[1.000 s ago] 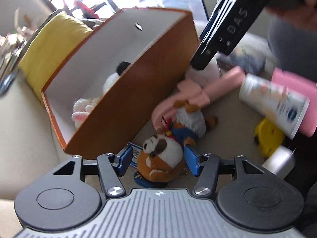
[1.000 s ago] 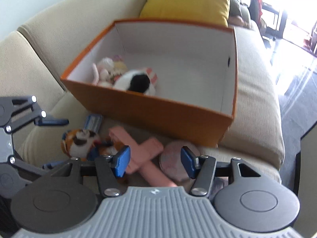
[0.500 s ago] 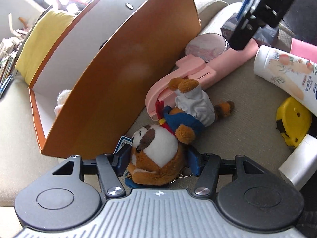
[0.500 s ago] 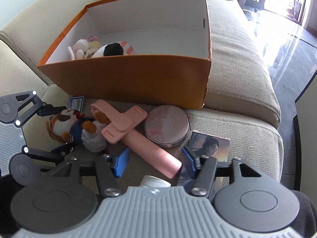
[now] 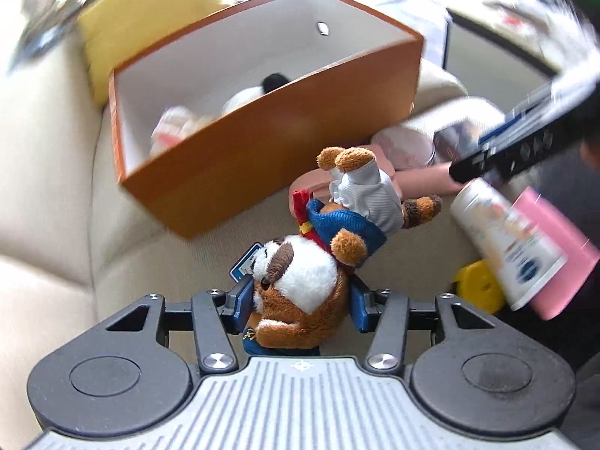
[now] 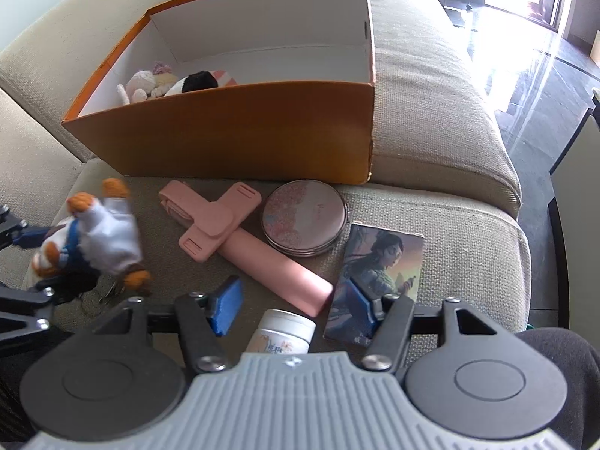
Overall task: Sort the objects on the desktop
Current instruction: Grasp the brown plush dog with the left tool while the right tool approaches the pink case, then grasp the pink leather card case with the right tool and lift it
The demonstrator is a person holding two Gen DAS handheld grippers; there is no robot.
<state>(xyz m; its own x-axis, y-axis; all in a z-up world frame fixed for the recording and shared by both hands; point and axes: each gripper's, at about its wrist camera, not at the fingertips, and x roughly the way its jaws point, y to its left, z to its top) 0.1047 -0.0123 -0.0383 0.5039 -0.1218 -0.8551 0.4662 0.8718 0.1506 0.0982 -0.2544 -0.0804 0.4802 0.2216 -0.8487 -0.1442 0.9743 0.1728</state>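
The left claw (image 5: 298, 305) grips a plush toy (image 5: 300, 285) by its head: the blue pads press into both sides of the brown-and-white fur, and the jaws have just been closing on it. The toy's body in blue and white clothes sticks out ahead of the claw, feet pointing away toward the orange box (image 5: 270, 142). In the right wrist view the toy (image 6: 93, 240) hangs clear of the sofa (image 6: 431, 150) at the left edge.

The right claw (image 6: 296, 311) stands about half open with nothing pressed between its pads; its jaws have just been opening. A white bottle (image 6: 281, 332) lies between them, near the camera, apart from both pads. The right pad overlaps the lower corner of a picture card (image 6: 378, 262).

Ahead of the right claw lie a pink folding stick (image 6: 240, 232) and, touching it, a round compact (image 6: 305, 217), both just in front of the box wall. Inside the box sit small soft toys (image 6: 176, 82). A yellow cushion (image 5: 142, 15) lies behind the box.
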